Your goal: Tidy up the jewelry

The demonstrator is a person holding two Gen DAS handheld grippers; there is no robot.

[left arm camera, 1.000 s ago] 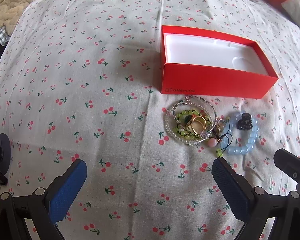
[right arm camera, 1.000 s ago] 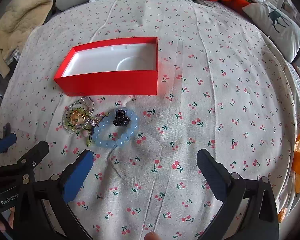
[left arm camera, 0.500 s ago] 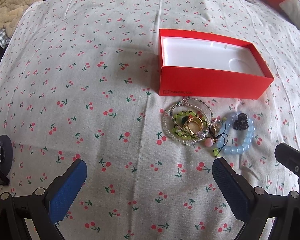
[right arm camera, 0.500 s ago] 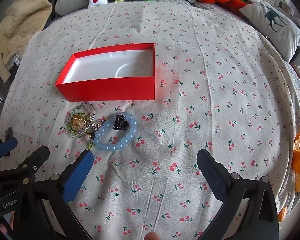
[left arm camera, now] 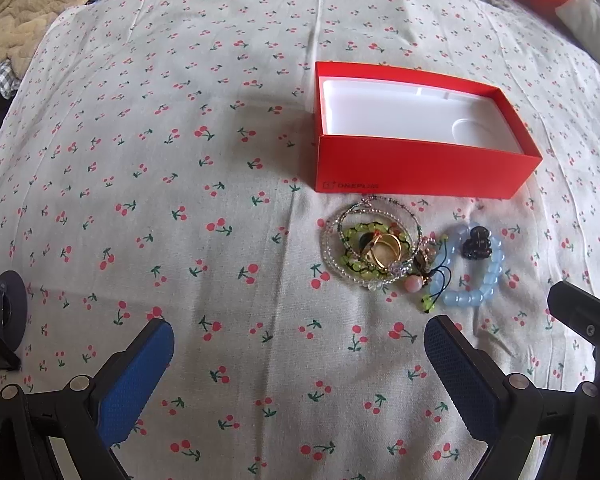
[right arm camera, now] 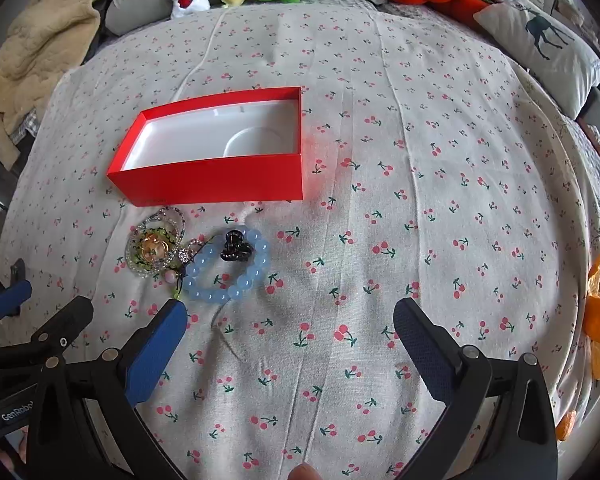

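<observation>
Evidently nothing is picked yet: both the left gripper and right gripper hover spread and empty, a pale blue bead bracelet just ahead of the right gripper needing a pinch before going into the open red cardboard box beyond.

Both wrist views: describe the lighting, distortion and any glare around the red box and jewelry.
Left wrist view: even daylight, strong fisheye bulging of the cherry-print bedsheet, white interior of the open red cardboard box bright but readable, tangled bead-and-gold-ring pile sharp. Right wrist view: dark vignette at the corners, a faint red cast on the sheet right of the box, pale blue bead bracelet in focus.
</observation>
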